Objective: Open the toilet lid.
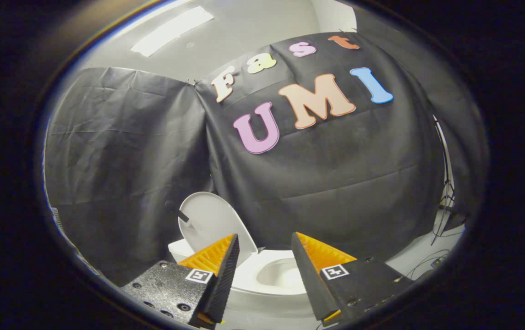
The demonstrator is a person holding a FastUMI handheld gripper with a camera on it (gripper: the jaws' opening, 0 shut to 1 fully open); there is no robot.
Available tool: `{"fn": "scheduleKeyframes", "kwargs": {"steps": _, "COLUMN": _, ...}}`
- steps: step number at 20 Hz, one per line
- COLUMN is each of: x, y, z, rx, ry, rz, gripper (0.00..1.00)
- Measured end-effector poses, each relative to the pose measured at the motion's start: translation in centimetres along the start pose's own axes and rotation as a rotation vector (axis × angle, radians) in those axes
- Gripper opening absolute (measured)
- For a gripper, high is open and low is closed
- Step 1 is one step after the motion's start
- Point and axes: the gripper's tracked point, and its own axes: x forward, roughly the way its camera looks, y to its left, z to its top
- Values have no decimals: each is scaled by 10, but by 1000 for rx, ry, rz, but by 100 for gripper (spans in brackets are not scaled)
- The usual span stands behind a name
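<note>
Standing upright beyond the left finger, the toilet lid (210,220) already leans back against the black cloth wall (336,183), so by my reading the opening itself looks done and what remains is to clear away cleanly. The gripper (265,245) has its two fingers spread apart with nothing between them; through the gap, just ahead and below, the toilet bowl (281,275) shows its open hollow.

To finish well, I would draw the gripper straight back and a little up, keeping the left finger off the lid's edge so that it is not nudged forward and dropped shut. The lid seems to rest near its balance point against soft cloth, so any brush could tip it.

The lid is a smooth, glossy white oval, probably hard plastic, with a small dark tab (183,215) on its left rim. The bowl and seat ring are the same shiny white, rounded and slick, offering little friction to a pad. Each finger is a black wedge with a fine ribbed inner face and a bright orange ridged top, and carries a square printed marker (335,271) on its grainy black body. The cloth wall is matte and creased.
</note>
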Motion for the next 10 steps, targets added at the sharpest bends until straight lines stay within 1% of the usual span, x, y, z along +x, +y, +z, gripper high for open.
{"fn": "scheduleKeyframes", "kwargs": {"steps": 10, "x": -10, "y": -5, "z": -7, "rx": 44, "ry": -9, "rz": -19, "gripper": 71}}
